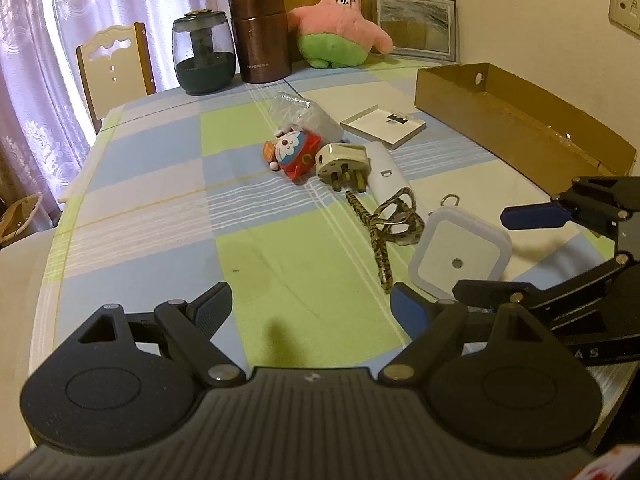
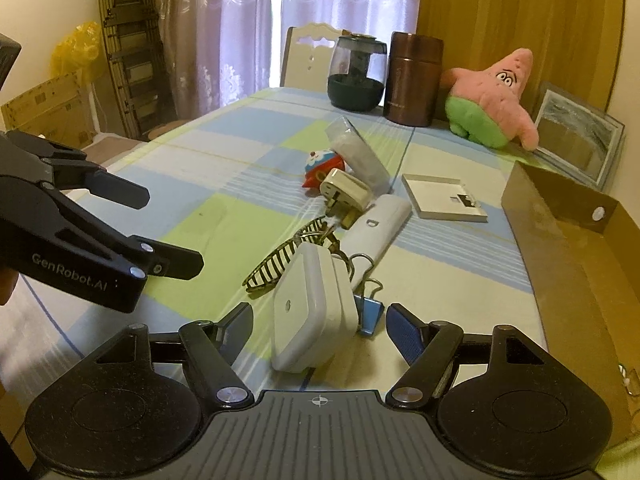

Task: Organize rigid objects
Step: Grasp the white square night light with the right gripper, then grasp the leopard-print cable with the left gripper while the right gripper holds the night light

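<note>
Right wrist view, lower centre: right gripper [image 2: 320,330] straddles the white square night-light [image 2: 314,312], jaws spread either side, pads not yet on it, so nothing grasped; left gripper [image 2: 176,234] hangs at mid-left of that frame, jaws parted and empty. Left wrist view: left gripper [image 1: 310,308] released over bare tablecloth [image 1: 160,208] at lower centre; the night-light sits at lower right of that frame.

Step in hand, as I read it: lining up a pick of the night-light, first of the loose rigid bits, w/ the open cardboard box [image 2: 568,240] along the right edge as the probable drop spot. Next move calls for lowering a touch, centring the pads on the two flat sides, then closing; it lies tilted, propped partly on the blue binder clip [image 2: 370,318], so it may rock or slip when squeezed.

Clutter: metal hair claw [image 2: 276,270] touches the night-light's upper-left side; white stick device [image 2: 378,224], plug adapter [image 2: 346,192] and white flat card box [image 2: 442,198] lie above it toward frame centre; the claw or clip could get dragged along.

Room: open cloth to the left of the pile; path to the right looks clear up to the box's near wall, which must be cleared by lifting; table edge runs close along lower left, near the left gripper.
</note>
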`<state>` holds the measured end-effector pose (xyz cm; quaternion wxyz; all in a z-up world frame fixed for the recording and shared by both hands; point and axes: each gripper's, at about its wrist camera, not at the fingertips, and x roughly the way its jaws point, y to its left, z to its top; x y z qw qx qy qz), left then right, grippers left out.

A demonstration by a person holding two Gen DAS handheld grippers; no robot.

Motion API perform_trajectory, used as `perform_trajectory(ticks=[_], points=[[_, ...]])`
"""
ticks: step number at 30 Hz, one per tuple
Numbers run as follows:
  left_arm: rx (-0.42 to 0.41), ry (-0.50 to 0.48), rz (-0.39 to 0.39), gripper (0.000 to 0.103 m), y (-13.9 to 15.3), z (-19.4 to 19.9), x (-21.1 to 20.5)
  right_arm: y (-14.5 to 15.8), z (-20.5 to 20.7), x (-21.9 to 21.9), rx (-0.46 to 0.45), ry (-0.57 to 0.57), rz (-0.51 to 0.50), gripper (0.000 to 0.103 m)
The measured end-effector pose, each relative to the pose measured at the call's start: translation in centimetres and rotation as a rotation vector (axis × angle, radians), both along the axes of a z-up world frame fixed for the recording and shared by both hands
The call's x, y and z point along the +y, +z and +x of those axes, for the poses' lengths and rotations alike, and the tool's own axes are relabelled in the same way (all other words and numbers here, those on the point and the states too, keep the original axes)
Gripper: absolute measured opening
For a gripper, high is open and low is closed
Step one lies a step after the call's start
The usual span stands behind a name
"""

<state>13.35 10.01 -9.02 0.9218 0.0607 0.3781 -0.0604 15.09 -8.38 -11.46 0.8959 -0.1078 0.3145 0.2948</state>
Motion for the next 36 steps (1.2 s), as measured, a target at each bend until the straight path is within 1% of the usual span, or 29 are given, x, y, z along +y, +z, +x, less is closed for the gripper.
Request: perform_trajectory(ticks=[8, 17, 21, 26, 31, 36], points=[[-0.001, 0.001, -0.019, 0.083, -0.4, 0.5, 0.5, -0.6, 0.8, 0.5, 0.016, 0.015, 0.003, 0.053], [0.009, -0.002, -0.031, 0.083, -0.6, 0.5, 0.5, -0.6, 1.0, 0.3, 0.034, 0.016, 0.008, 0.038], [0.009, 0.001, -0.032, 0.083, -0.6, 0.6, 0.5, -0.5, 1.0, 0.2, 0.04, 0.018, 0.016, 0.036], [0.013, -0.004, -0.033, 0.083, -0.7, 0.5, 0.4, 0.0, 0.7, 0.0, 0.043, 0.012, 0.037, 0.029], [0.014, -0.009, -0.038, 0.082, -0.7, 0.5, 0.3, 0.4, 0.4, -0.4, 0.059, 0.0, 0.044, 0.028], [0.015, -0.02, -0.045, 0.081, -0.6, 0.6, -0.1, 1.3, -0.3, -1.3, 0.042, -0.006, 0.058, 0.028]])
